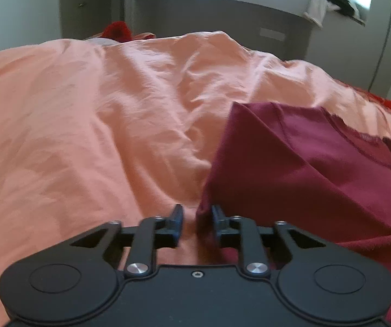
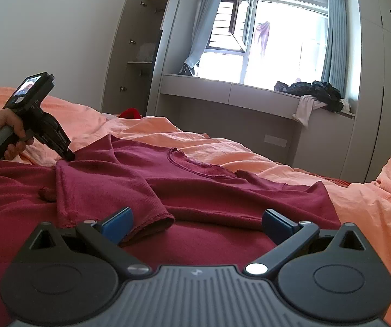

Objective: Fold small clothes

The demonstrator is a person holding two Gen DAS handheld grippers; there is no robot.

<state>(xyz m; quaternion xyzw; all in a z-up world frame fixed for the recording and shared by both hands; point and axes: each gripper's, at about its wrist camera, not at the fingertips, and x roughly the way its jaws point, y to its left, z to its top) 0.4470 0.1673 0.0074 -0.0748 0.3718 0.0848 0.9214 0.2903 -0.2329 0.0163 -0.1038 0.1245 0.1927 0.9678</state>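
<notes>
The dark red knit shirt (image 2: 195, 179) lies spread on the orange-sheeted bed (image 1: 86, 109), one sleeve folded inward. The left claw (image 1: 196, 218) stands slightly parted with the shirt's edge loose between its fingers, so the fold could spring back. The right claw (image 2: 196, 223) hovers wide open, gripping nothing.

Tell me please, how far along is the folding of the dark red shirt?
Done: one sleeve already lies folded across the dark red shirt. In hand: the left gripper sits at the shirt's folded edge, with a gap between its jaws; the right gripper hovers open. Left: the other side and the final fold.
</notes>
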